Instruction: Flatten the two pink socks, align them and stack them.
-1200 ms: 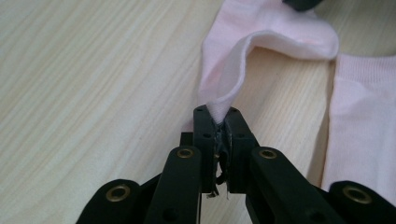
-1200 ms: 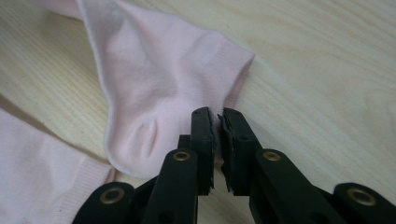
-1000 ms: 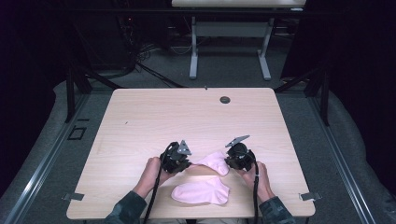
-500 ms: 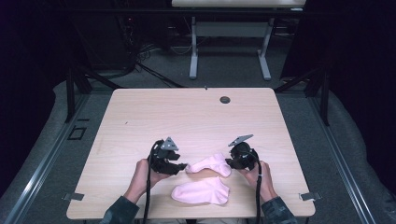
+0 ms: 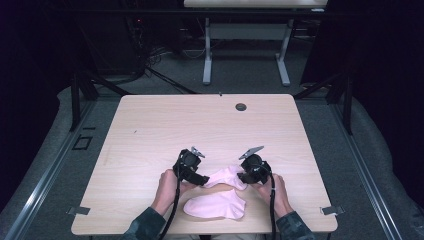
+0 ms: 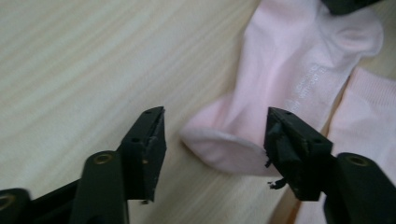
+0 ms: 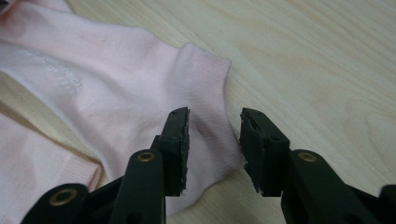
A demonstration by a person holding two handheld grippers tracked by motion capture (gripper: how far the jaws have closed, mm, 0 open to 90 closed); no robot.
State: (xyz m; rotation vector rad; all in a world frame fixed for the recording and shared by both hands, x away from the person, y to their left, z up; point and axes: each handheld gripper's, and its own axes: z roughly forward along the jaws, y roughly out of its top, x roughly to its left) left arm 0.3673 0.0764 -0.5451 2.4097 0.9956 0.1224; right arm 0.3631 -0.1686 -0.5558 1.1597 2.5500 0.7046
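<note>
two pink socks lie near the front edge of the tabletop: the upper sock stretched between the two grippers, the lower sock just in front of it, the two touching. the left gripper has just been opening; its jaws stand wide around the sock's rounded end, pads off the cloth. the right gripper has also just been opening, less wide, jaws astride the sock's other end without pinching. both have let go, so the sock rests flat. to do this well, lift each gripper straight up before pulling back, so no pad snags the knit and drags the sock askew.
</note>
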